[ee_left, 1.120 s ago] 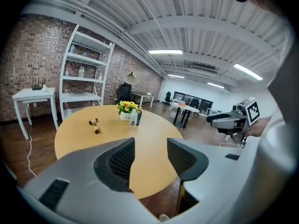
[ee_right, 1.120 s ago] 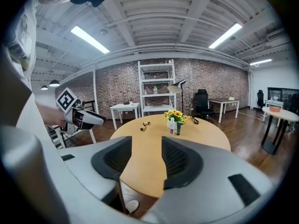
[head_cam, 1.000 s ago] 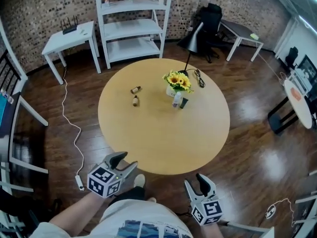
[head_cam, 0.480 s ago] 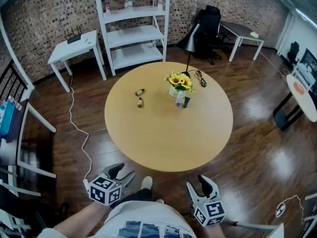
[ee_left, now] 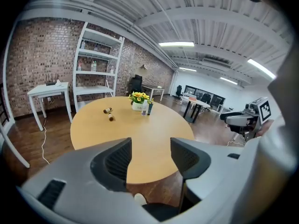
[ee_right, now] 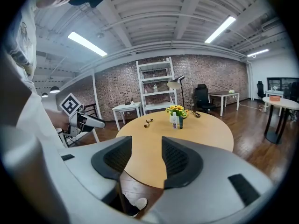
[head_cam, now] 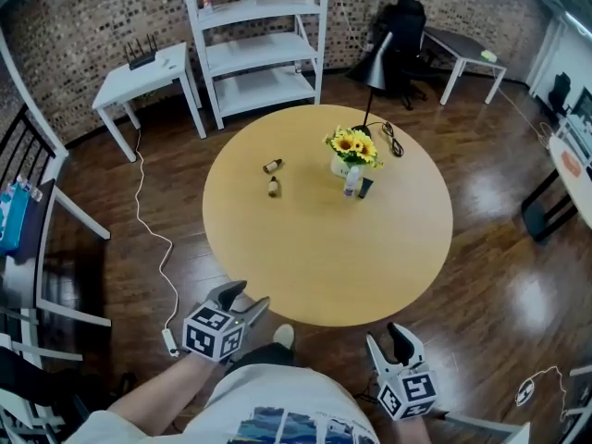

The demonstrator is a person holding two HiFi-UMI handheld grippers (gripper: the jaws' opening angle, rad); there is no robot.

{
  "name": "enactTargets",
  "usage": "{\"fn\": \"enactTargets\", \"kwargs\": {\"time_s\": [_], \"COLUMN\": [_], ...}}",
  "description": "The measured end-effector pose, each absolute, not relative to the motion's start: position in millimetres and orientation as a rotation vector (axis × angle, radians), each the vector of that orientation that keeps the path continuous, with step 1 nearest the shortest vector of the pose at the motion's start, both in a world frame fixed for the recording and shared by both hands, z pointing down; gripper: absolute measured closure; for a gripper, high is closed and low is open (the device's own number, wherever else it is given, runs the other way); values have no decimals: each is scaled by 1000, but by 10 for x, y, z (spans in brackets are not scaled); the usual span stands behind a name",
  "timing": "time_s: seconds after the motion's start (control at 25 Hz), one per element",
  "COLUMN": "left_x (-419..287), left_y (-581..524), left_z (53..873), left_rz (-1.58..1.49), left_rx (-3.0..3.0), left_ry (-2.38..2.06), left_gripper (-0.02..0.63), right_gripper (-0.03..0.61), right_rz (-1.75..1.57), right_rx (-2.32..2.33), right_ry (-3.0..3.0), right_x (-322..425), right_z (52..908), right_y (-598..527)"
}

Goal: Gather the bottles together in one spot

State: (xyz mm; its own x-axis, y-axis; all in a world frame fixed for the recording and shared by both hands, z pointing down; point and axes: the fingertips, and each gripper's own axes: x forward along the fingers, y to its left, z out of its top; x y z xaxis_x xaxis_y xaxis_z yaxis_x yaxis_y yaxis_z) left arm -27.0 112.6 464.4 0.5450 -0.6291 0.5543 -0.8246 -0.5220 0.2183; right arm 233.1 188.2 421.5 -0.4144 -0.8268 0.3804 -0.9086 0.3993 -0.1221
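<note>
Two small brown bottles (head_cam: pixel 272 166) (head_cam: pixel 274 188) lie on their sides on the round wooden table (head_cam: pixel 314 257), left of centre. A white bottle (head_cam: pixel 352 181) and a dark green bottle (head_cam: pixel 366 188) stand upright by the sunflower pot (head_cam: pixel 350 148). The same bottles show far off in the left gripper view (ee_left: pixel 108 110) (ee_left: pixel 144 108) and the right gripper view (ee_right: pixel 173 120). My left gripper (head_cam: pixel 248 302) hangs at the table's near edge; its jaws have just been opening and nothing is between them. My right gripper (head_cam: pixel 390 338) is open and empty, below the table's near edge.
A black lamp (head_cam: pixel 376 74) with its cord stands at the table's far side. Behind are a white shelf unit (head_cam: pixel 259 40), a white side table (head_cam: pixel 139 72), an office chair (head_cam: pixel 404 35) and a grey desk (head_cam: pixel 470 58). A white cable (head_cam: pixel 153 239) runs across the floor at left.
The view has shifted, so the table sits a little right and nearer. My left gripper has moved up toward the table's near edge and its jaws stand wider. The right gripper kept its place.
</note>
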Motion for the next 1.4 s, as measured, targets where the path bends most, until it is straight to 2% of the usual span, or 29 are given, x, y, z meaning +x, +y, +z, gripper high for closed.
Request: {"fn": "enactTargets", "kwargs": {"time_s": [0.2,0.68,1.08,1.4], "left_x": [-443,-586,-700,-601], "left_y": [188,-1847,-2814,-3182], "left_z": [4790,5607,6277,6591], "left_rz": [625,706,768,788], "left_rx": [2334,2243,2092,2007], "left_ry": [-1197,-1170,-1243,-1266], "left_gripper": [370,362,356,353], "right_gripper": [330,330,330,330], "right_rz": [498,595,620,641], "right_rx": [1533,1618,1560,1482], "right_ry": [-2353,-2195,-2139,-2160], "right_x": [2234,2113,2194,2332], "right_z": [4202,4339,4449,4521], "right_y": [1451,630,240,-79]}}
